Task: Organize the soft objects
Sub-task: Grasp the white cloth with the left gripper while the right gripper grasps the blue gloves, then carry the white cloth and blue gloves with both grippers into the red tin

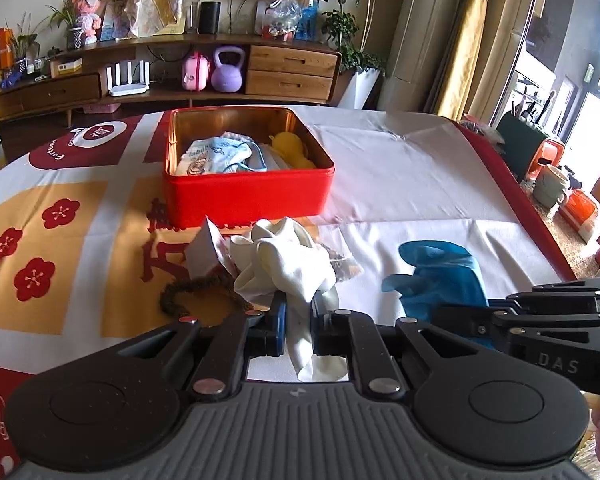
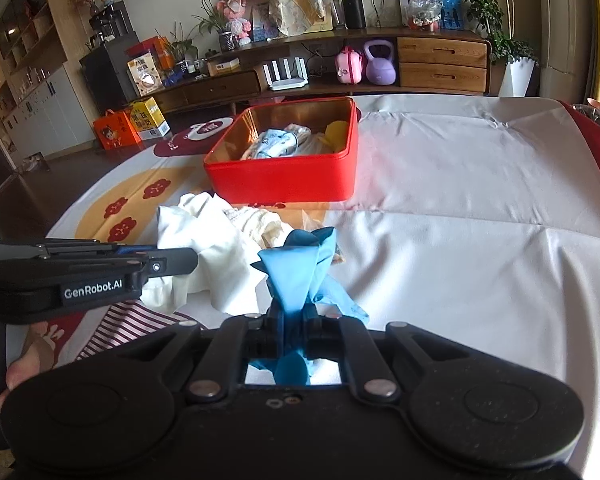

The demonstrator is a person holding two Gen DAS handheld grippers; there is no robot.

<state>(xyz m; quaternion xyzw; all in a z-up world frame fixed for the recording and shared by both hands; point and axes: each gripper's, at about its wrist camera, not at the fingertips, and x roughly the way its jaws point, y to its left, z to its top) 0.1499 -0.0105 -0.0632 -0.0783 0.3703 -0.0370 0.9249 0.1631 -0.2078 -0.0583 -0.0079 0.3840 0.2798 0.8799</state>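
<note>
In the left wrist view my left gripper (image 1: 298, 309) is shut on a crumpled white cloth (image 1: 288, 264), which hangs a little above the table. In the right wrist view my right gripper (image 2: 294, 320) is shut on a blue rubber glove (image 2: 296, 268), lifted off the tablecloth. Each view shows the other gripper from the side: the right gripper (image 1: 444, 315) and the left gripper (image 2: 192, 258). Behind them stands an open red tin (image 1: 248, 196) (image 2: 284, 184). It holds a light blue printed cloth (image 1: 220, 154) and a yellow soft item (image 1: 292, 148).
A brown fuzzy ring (image 1: 188, 292) and small packets (image 1: 208, 248) lie under the white cloth. A red-and-white striped cloth (image 2: 136, 320) lies near the front left. The table's red edge (image 1: 512, 200) runs along the right. A wooden sideboard (image 1: 288, 68) stands beyond the table.
</note>
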